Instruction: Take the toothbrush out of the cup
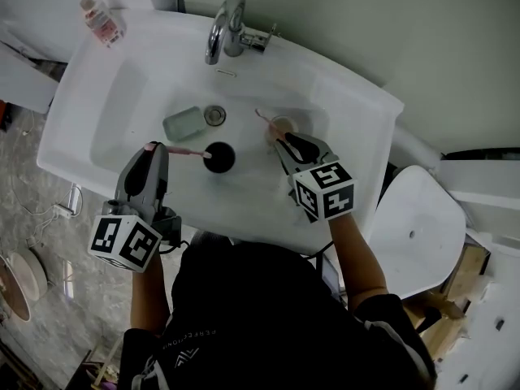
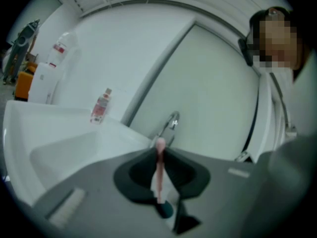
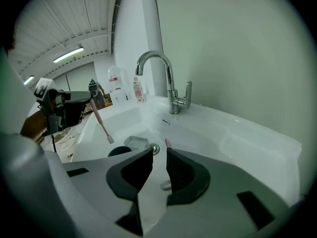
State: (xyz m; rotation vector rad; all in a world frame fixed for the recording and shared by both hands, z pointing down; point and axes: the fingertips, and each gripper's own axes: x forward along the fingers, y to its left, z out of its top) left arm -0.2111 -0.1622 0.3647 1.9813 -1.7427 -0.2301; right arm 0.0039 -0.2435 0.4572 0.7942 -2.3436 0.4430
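A pink toothbrush (image 1: 183,150) is clamped by its handle in my left gripper (image 1: 156,149), which is shut on it. Its head hangs just over a black cup (image 1: 219,158) that stands in the basin. In the right gripper view the same toothbrush (image 3: 100,120) slants down, its head above the black cup (image 3: 118,151) and outside it. My right gripper (image 1: 280,142) hovers at a clear cup (image 1: 283,124) that holds a second toothbrush (image 1: 262,116). A narrow gap shows between its jaws, and nothing is pressed between them.
The white sink (image 1: 357,96) has a chrome faucet (image 1: 226,27) at the back and a small bottle (image 1: 101,21) on its left corner. A green soap dish (image 1: 184,123) lies beside the drain (image 1: 214,115). A white toilet seat (image 1: 414,226) is to the right.
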